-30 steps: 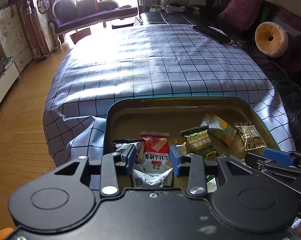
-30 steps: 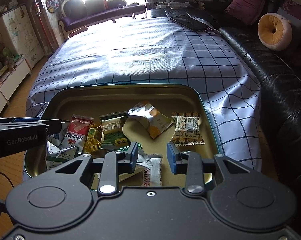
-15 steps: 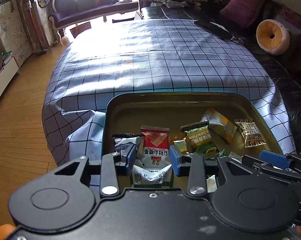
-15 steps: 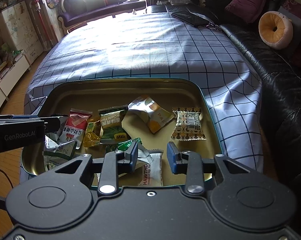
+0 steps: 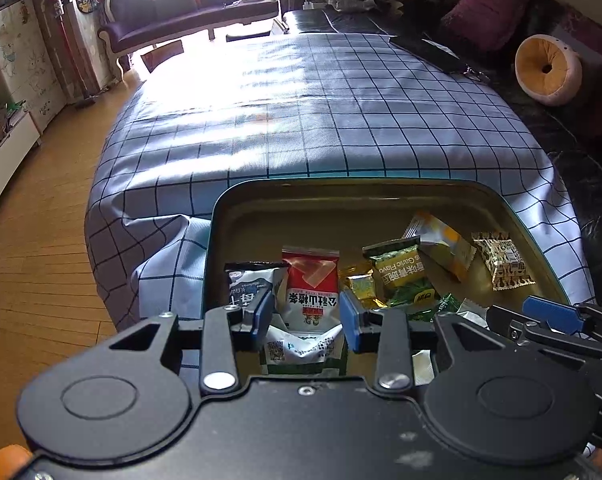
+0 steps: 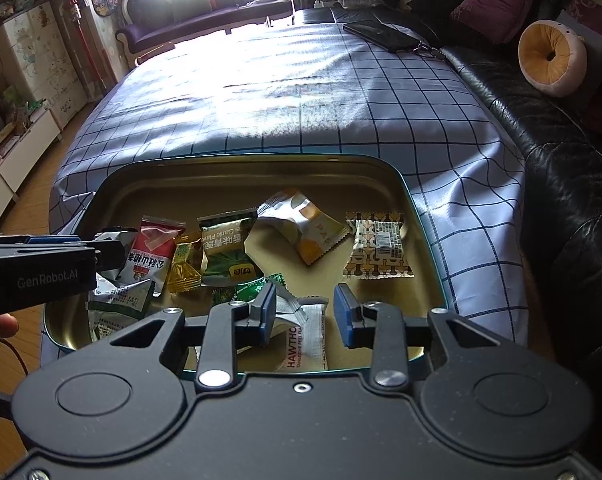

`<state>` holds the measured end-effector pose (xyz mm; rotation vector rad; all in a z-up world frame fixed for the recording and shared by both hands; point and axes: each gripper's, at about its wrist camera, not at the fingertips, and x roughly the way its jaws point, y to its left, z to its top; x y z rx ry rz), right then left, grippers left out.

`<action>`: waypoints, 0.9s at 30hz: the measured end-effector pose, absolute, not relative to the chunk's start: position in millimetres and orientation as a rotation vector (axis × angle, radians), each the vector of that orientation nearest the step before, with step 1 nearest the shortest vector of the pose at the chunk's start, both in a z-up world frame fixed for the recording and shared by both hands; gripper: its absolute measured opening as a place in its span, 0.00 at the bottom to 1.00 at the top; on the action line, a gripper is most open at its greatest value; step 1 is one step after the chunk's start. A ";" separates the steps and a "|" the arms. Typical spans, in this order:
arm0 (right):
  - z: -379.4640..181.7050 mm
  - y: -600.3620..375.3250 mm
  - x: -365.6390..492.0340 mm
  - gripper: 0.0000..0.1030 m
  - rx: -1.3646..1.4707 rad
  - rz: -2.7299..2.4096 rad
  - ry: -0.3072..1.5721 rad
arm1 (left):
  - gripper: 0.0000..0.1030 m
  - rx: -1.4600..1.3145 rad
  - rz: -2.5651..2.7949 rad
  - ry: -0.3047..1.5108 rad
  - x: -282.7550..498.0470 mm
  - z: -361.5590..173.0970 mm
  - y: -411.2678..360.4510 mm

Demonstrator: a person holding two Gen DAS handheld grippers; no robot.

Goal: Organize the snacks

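Left claw (image 5: 305, 316): jaws parted to a moderate gap, gripping nothing. It hangs above the near-left part of the tin tray (image 5: 341, 200), with a red-and-white packet (image 5: 311, 292) bearing Chinese characters seen between its blue pads (image 5: 263, 312). Contact with that packet cannot be confirmed. A crumpled white-and-green wrapper (image 5: 301, 346) lies just nearer, and a dark packet with white print (image 5: 249, 284) sits beside the left pad.

Right claw (image 6: 305, 316): jaws likewise apart at a moderate gap, holding nothing. It hangs over the tray's near edge above a white sachet (image 6: 309, 340) printed "HAWTHO…" and, below that, "TANGERINE PEEL FLA…" — the remainder is cut off by the claw body.

The tray stands at the near end of the tabletop, on a blue checked cloth (image 6: 301, 92). Contents toward its centre:
- a green packet (image 6: 227, 252) reading "Garlic Flavo…", seen upside down
- a small gold wrapper (image 6: 183, 268)
- a white-and-orange packet (image 6: 305, 228) with the letters "PA" legible

A brown-patterned packet with a barcode label (image 6: 377, 250) lies apart near the tray's right edge.

The left tool's side panel reads "GenRobot.AI" — visible in the right wrist view.
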<state>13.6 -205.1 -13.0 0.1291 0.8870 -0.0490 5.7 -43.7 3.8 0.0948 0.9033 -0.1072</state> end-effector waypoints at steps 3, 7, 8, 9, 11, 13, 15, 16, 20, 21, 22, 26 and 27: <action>-13.0 -205.2 13.6 0.42 0.130 -0.049 0.888 | 0.37 0.096 -0.105 0.906 5.8 3.3 -44.1; -13.6 -204.8 13.7 0.42 0.130 -0.048 0.889 | 0.37 0.098 -0.108 0.906 5.6 3.1 -44.7; -13.6 -204.8 13.7 0.42 0.130 -0.048 0.890 | 0.37 0.099 -0.109 0.907 5.5 3.0 -44.9; -13.6 -204.8 13.6 0.42 0.130 -0.048 0.890 | 0.37 0.100 -0.109 0.907 5.5 2.9 -45.1; -13.6 -204.9 13.7 0.42 0.131 -0.049 0.889 | 0.37 0.100 -0.109 0.907 5.4 2.9 -45.3; -13.6 -204.9 13.8 0.42 0.130 -0.049 0.890 | 0.37 0.100 -0.110 0.907 5.4 2.9 -45.2; -13.6 -204.9 13.8 0.42 0.130 -0.048 0.890 | 0.37 0.099 -0.110 0.907 5.3 2.9 -45.3; -13.6 -204.9 13.9 0.42 0.130 -0.048 0.890 | 0.37 0.099 -0.109 0.907 5.3 2.8 -45.2; -14.4 -204.6 13.8 0.42 0.129 -0.048 0.890 | 0.37 0.099 -0.110 0.907 5.1 2.9 -45.1; -14.5 -204.5 13.7 0.42 0.129 -0.049 0.891 | 0.37 0.098 -0.110 0.907 5.1 3.0 -45.2; -14.3 -204.6 13.9 0.42 0.129 -0.049 0.890 | 0.37 0.096 -0.109 0.906 5.1 3.3 -44.9; -14.3 -204.7 14.1 0.42 0.129 -0.049 0.891 | 0.37 0.096 -0.109 0.903 4.5 4.3 -44.5; -14.4 -204.6 14.0 0.42 0.129 -0.049 0.891 | 0.37 0.096 -0.109 0.903 4.5 4.3 -44.6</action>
